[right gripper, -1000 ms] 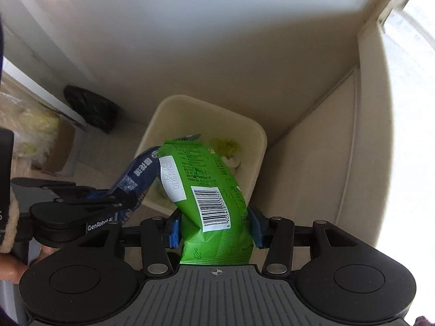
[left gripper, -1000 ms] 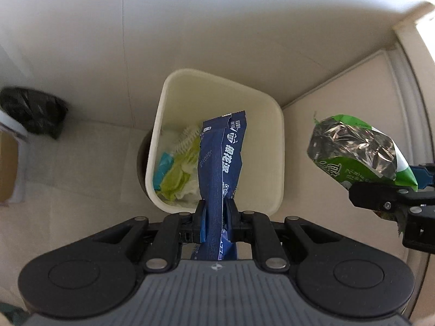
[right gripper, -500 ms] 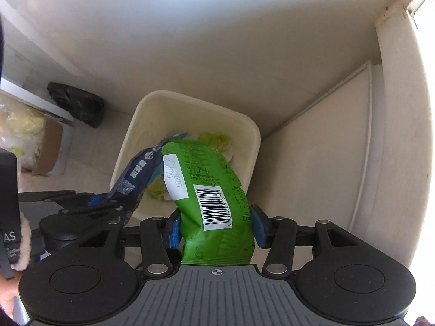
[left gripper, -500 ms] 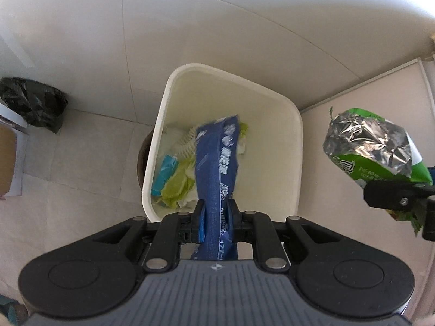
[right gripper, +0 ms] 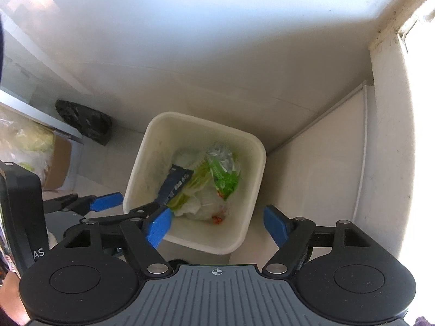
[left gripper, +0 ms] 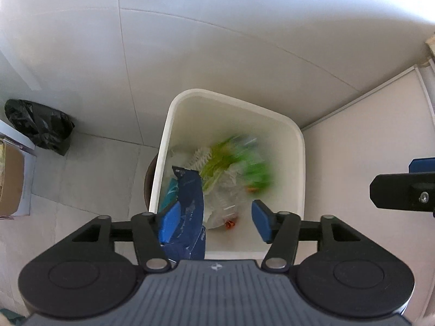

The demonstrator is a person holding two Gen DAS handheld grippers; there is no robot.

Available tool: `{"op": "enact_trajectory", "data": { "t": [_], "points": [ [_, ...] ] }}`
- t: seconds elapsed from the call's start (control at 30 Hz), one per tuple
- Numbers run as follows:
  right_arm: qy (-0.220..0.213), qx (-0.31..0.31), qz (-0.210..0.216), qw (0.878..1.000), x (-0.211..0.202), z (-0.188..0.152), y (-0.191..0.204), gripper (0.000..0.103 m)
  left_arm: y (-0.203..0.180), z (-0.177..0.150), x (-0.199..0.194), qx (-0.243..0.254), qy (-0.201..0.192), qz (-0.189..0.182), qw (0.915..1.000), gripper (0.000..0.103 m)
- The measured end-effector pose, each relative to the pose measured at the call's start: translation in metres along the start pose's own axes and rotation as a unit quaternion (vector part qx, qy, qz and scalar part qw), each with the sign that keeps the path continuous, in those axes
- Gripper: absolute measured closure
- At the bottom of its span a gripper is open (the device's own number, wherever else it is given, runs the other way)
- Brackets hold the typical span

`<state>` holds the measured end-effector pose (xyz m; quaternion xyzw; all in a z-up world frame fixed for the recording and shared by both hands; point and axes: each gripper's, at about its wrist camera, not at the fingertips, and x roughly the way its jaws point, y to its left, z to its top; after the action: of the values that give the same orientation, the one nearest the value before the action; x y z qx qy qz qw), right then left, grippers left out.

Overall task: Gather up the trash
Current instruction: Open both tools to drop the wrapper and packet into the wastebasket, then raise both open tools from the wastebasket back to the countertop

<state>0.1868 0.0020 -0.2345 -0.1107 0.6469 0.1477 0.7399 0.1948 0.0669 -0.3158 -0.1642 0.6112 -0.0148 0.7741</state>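
A cream square bin (left gripper: 297, 146) (right gripper: 258, 152) stands on the floor in a corner, with several pieces of trash inside. My left gripper (left gripper: 216, 218) is open above its near rim; the blue wrapper (left gripper: 190, 198) leans against its left pad, tip pointing into the bin. It also shows in the right wrist view (right gripper: 174, 182). My right gripper (right gripper: 217, 226) is open and empty above the bin. The green snack bag (right gripper: 224, 171) is inside the bin, blurred in the left wrist view (left gripper: 252, 168).
A black trash bag (left gripper: 40, 127) (right gripper: 84, 122) sits on the floor left of the bin. A cardboard box (left gripper: 11, 179) (right gripper: 58, 163) is further left. Walls close in behind the bin and on its right (right gripper: 388, 135).
Both grippers have opened over the bin. The green bag has dropped from the right gripper into the bin. The blue wrapper is loose against the left pad.
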Motion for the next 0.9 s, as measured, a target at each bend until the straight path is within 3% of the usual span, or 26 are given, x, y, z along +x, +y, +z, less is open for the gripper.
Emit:
{"op": "enact_trajectory", "data": {
  "t": [0.4, 0.67, 0.9],
  "points": [
    [-0.008, 0.004, 0.004, 1.000, -0.014, 0.002, -0.005, 0.027, -0.003, 0.009, -0.005, -0.002, -0.011, -0.011, 0.9999, 0.039],
    [-0.042, 0.005, 0.027, 0.999, -0.038, -0.009, -0.011, 0.027, -0.010, 0.013, -0.022, 0.022, -0.027, -0.017, 0.9993, 0.035],
    [-0.097, 0.009, 0.048, 0.994, -0.078, -0.021, -0.019, 0.027, -0.017, 0.011, -0.042, 0.044, -0.047, -0.017, 0.9978, 0.031]
  ]
}}
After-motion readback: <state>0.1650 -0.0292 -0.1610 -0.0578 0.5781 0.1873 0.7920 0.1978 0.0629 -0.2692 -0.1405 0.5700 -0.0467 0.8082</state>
